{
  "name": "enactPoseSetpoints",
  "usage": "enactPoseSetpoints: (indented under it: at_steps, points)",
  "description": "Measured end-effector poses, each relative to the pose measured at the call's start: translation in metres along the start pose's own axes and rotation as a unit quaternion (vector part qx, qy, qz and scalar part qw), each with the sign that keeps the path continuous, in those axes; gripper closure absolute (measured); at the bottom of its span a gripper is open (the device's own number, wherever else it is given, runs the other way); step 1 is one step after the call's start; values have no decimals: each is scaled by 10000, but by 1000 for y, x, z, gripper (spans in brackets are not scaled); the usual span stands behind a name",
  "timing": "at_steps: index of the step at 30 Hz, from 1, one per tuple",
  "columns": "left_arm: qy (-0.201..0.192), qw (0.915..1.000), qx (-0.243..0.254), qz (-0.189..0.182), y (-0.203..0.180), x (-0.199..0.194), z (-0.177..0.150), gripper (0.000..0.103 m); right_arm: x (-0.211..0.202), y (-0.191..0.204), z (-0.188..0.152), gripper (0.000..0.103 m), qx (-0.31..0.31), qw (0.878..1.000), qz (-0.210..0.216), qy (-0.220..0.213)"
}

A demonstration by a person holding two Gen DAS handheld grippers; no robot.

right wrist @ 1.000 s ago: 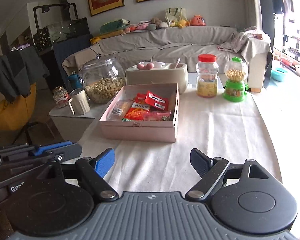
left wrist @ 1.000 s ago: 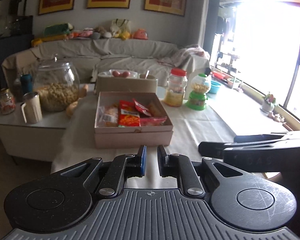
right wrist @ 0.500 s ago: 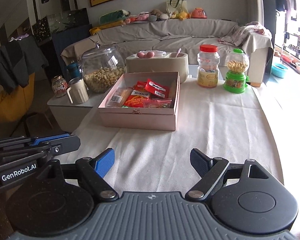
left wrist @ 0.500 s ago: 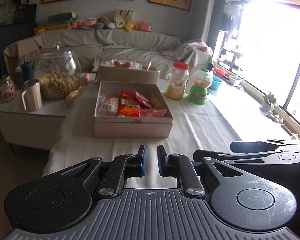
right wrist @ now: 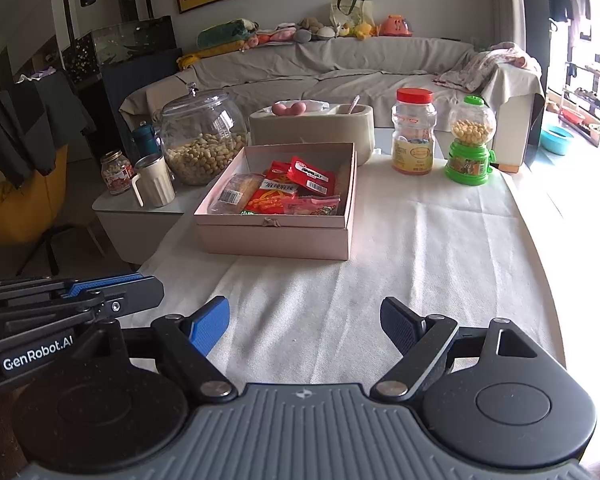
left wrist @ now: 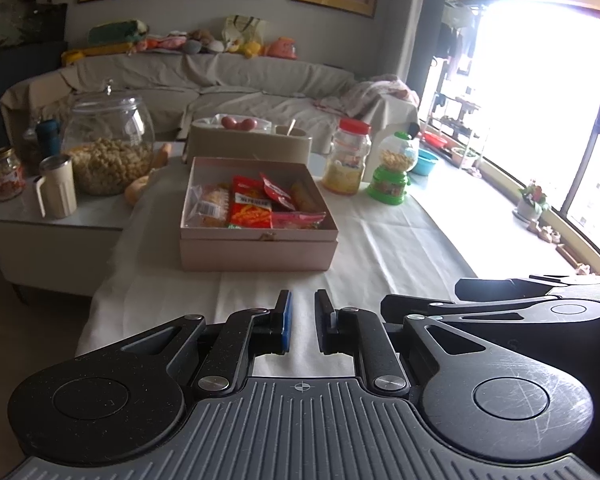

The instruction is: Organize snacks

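Observation:
A pink open box point(left wrist: 256, 254) point(right wrist: 276, 236) stands on the white tablecloth and holds several snack packets point(left wrist: 252, 210) point(right wrist: 288, 192), red, orange and clear. My left gripper point(left wrist: 303, 320) hovers above the near table edge, well short of the box, its jaws nearly closed with a narrow gap and nothing between them. My right gripper point(right wrist: 305, 322) is open and empty, also near the front edge. Each gripper shows at the side of the other's view: the right one in the left wrist view point(left wrist: 500, 304), the left one in the right wrist view point(right wrist: 72, 292).
Behind the box stand a beige container point(right wrist: 312, 128) with eggs, a red-lidded jar point(right wrist: 414, 136) and a green candy dispenser point(right wrist: 470, 148). A large glass jar of nuts point(right wrist: 200, 136), a cream mug point(right wrist: 154, 180) and a small jar point(right wrist: 116, 172) sit on the left side table. A sofa lies beyond.
Both grippers have drawn back and risen slightly from the box. The right gripper now sits lower and closer in the left wrist view. Jaw openings are unchanged.

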State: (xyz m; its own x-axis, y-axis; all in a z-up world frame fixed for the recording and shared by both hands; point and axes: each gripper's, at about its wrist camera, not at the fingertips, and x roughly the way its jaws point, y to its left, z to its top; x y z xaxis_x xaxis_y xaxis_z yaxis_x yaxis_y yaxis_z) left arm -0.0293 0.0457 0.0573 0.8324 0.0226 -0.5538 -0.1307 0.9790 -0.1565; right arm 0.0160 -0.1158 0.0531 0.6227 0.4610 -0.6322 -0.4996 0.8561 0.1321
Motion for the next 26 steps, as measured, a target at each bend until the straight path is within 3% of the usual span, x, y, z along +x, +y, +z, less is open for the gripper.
enactPoseSetpoints:
  at_steps: [18,26]
  points:
    - [53,10000,42,-60,-3,2,-2,88,-3,-1,-1,20,39,10000,-17,-53]
    - [-97,9990,-204,-382,8,12,-8,88,-3,-3,-1,19,73,9999,-36,-77]
